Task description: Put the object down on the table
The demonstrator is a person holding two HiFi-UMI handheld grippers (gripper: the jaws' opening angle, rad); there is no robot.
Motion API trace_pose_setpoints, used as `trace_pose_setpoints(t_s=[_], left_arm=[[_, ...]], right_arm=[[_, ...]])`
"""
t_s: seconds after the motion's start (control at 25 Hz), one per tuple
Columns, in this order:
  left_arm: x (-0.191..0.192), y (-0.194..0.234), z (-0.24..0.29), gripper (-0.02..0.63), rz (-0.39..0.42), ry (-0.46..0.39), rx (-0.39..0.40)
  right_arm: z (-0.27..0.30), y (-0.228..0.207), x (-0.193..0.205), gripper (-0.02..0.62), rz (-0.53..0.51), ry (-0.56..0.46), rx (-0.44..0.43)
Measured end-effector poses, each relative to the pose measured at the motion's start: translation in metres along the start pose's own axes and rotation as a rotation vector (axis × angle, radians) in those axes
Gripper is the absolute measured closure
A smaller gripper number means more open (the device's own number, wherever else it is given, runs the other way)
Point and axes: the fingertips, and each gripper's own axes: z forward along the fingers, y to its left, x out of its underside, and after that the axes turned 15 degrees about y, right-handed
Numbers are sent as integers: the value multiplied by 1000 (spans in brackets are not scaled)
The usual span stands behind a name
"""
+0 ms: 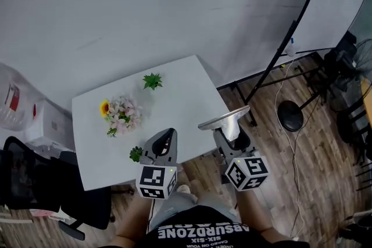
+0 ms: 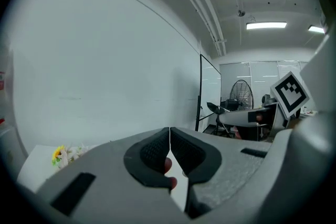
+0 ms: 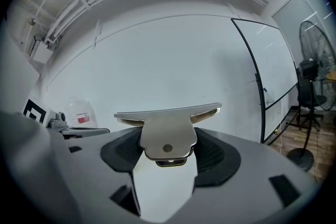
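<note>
**Q:** Where does the task's thing lie relative to the tongs?

**A:** The metal tool (image 3: 168, 124), a flat plate with a wide crossbar at its far end, sits between the two dark pads of the right tongs (image 3: 167, 140). The pads pinch the plate's lower part from either side. The crossbar stands clear beyond the pad tips and lies roughly level in the right gripper view, with the white wall behind it.

**Q:** And relative to the table?

**A:** In the head view the tool appears at the near right corner of the white table (image 1: 180, 103), overlapping its edge. The body of the right tongs lies over the wooden floor (image 1: 302, 160) just beside that corner. The tool is held aloft, not resting on the tabletop.

**Q:** What is the state of the other pair?

**A:** The left tongs (image 2: 170, 150) are pressed together, pad against pad, with nothing between them. Reddish spots show behind the slit and cannot be identified. In the head view they lie over the near edge of the table, just beside a small green plant (image 1: 136, 154).

**Q:** What else does the table carry?

**A:** A bunch of flowers (image 1: 121, 114) near the left side, and a second green plant (image 1: 152, 81) towards the far edge. Both are well apart from the tool.
</note>
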Motion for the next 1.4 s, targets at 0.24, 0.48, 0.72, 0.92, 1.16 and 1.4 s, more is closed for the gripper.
trace_pose_setpoints(t_s=[0.24, 0.48, 0.72, 0.92, 1.16, 1.4], left_arm=[[2, 17, 33, 601, -31, 36, 17], [-6, 29, 67, 601, -52, 60, -2], [-30, 44, 98, 600, -58, 61, -43], [-46, 50, 117, 601, -35, 66, -86], [-53, 62, 130, 600, -23, 82, -123], [-58, 75, 140, 601, -39, 90, -152]], right_arm=[[38, -13, -15, 308, -6, 22, 8], [77, -33, -39, 308, -26, 28, -18], [121, -52, -75, 308, -48, 16, -75], [149, -67, -110, 308, -68, -17, -111], [177, -76, -133, 308, -70, -38, -138], [199, -77, -146, 308, -82, -40, -166]])
